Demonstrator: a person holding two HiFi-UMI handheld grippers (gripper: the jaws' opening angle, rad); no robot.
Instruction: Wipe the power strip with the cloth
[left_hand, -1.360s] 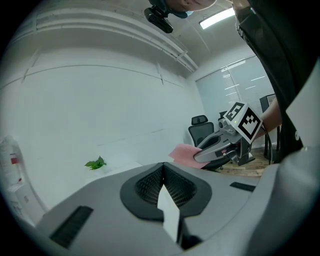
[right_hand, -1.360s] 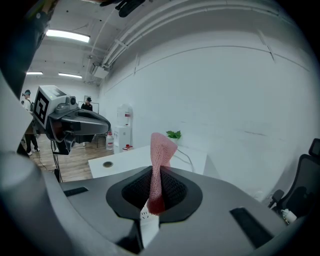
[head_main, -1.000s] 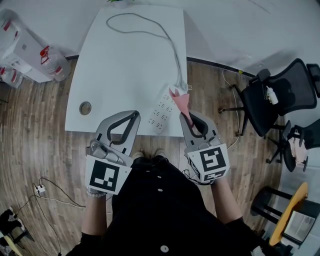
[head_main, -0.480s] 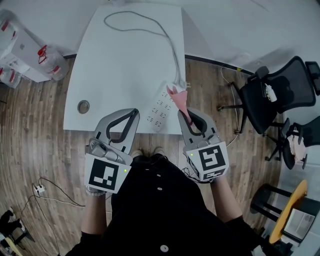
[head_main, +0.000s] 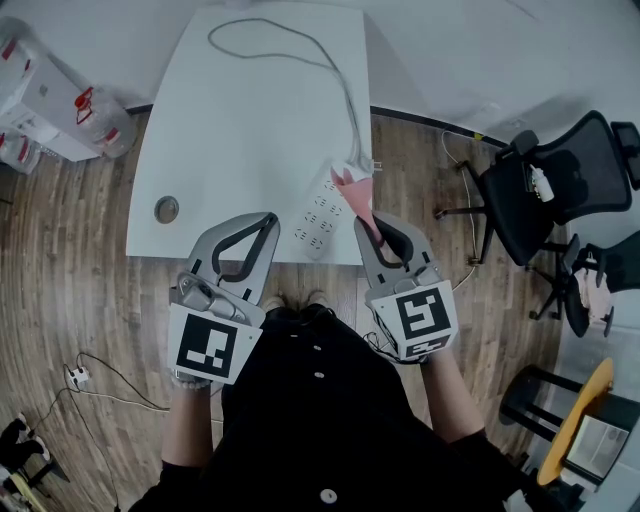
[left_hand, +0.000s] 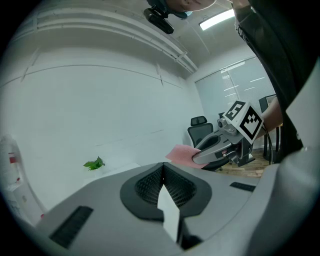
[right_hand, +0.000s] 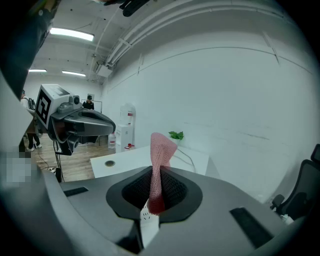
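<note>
We've got R grey gripper (head_main: 372, 232) clamped on the pink mesh cloth (head_main: 354, 192) near the white multi-socket power strip (head_main: 320, 220), L gripper (head_main: 268, 222) pinched together, empty.

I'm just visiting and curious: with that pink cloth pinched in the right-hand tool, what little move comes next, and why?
Probably lower the right gripper toward the table so the pink cloth touches the power strip. Its jaws are shut on the cloth, the cloth's free end shows over the strip's cable end, and it seems not yet pressed down.
</note>
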